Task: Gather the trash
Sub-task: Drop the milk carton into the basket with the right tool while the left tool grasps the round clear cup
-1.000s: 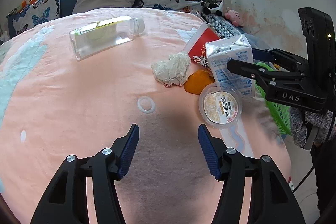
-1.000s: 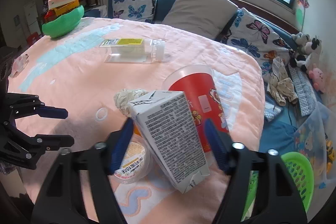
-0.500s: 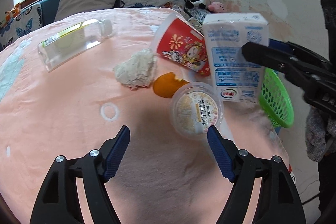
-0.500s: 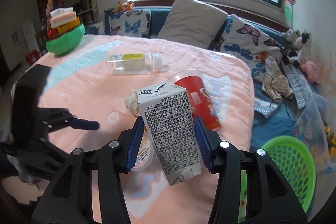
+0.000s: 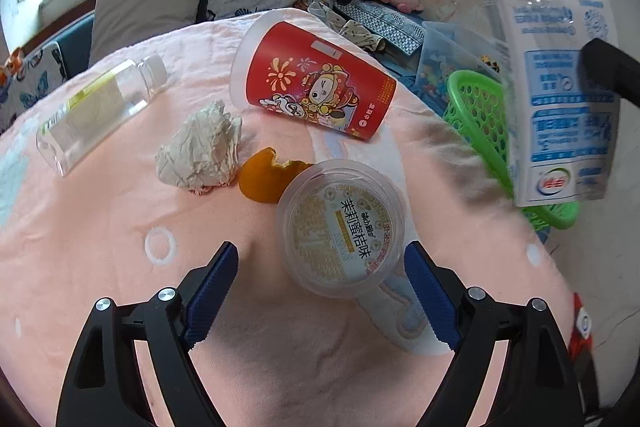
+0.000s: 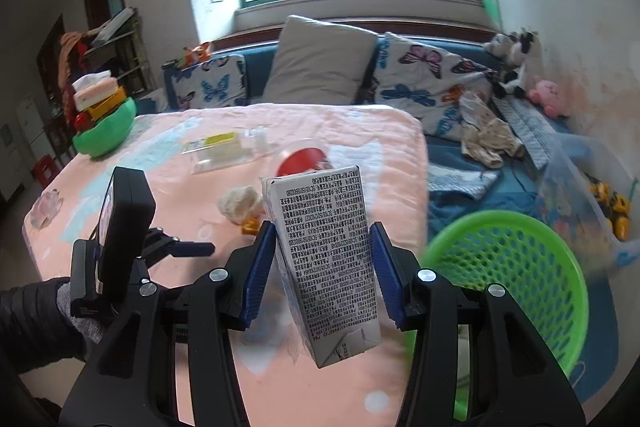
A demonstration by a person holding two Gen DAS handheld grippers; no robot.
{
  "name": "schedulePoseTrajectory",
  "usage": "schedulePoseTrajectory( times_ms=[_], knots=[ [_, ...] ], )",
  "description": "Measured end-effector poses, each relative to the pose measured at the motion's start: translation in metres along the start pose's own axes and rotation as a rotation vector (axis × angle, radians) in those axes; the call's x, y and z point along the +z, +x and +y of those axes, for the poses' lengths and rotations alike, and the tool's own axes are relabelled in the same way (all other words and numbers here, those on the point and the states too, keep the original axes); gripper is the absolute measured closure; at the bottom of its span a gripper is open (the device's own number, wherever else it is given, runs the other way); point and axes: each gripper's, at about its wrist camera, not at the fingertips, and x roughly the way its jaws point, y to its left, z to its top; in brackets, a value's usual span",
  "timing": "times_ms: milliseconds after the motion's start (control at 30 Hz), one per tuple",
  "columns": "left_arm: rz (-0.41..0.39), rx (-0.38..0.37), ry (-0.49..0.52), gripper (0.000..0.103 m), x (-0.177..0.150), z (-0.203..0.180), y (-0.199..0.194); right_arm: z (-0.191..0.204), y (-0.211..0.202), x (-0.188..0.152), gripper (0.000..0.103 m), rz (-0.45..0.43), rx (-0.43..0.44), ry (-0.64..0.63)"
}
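My right tongs (image 6: 322, 269) clamp the milk carton (image 6: 328, 259), lifted near the green basket (image 6: 516, 267) at lower right, which looks empty. My left tongs (image 5: 320, 291) are opening around the lidded tub (image 5: 342, 227). Cup (image 5: 316, 83), bottle (image 5: 96, 111), tissue (image 5: 200, 151) and peel (image 5: 268, 175) wait on the table (image 5: 80, 227).

A white milk carton (image 6: 326, 259) hangs upright above the pink blanket's edge, near a green basket (image 6: 516, 267). On the blanket lie a red cup (image 5: 316, 81), a crumpled tissue (image 5: 200, 147), orange peel (image 5: 266, 175), a clear bottle (image 5: 96, 111) and a sealed jelly cup (image 5: 344, 227).
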Motion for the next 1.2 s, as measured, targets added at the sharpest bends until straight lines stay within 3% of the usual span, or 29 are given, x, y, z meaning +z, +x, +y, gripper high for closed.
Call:
schedulePoseTrajectory(
  times_ms=[233, 367, 533, 933, 1200],
  knots=[
    [0.03, 0.036, -0.017, 0.021, 0.006, -0.007, 0.012, -0.036, -0.011, -0.015, 0.054, 0.002, -0.099, 0.093],
    [0.04, 0.034, -0.038, 0.04, 0.01, -0.007, 0.016, -0.06, -0.014, -0.024, 0.054, 0.014, -0.159, 0.137],
    [0.027, 0.04, -0.027, 0.04, 0.008, -0.009, 0.011, -0.092, -0.012, -0.036, 0.054, 0.034, -0.232, 0.201],
    [-0.029, -0.052, -0.017, 0.04, 0.021, -0.02, -0.023, -0.154, 0.004, -0.068, 0.053, 0.09, -0.347, 0.343],
    [-0.054, -0.124, 0.012, 0.04, 0.045, -0.049, -0.031, -0.171, -0.005, -0.081, 0.048, 0.078, -0.356, 0.41]
  ],
)
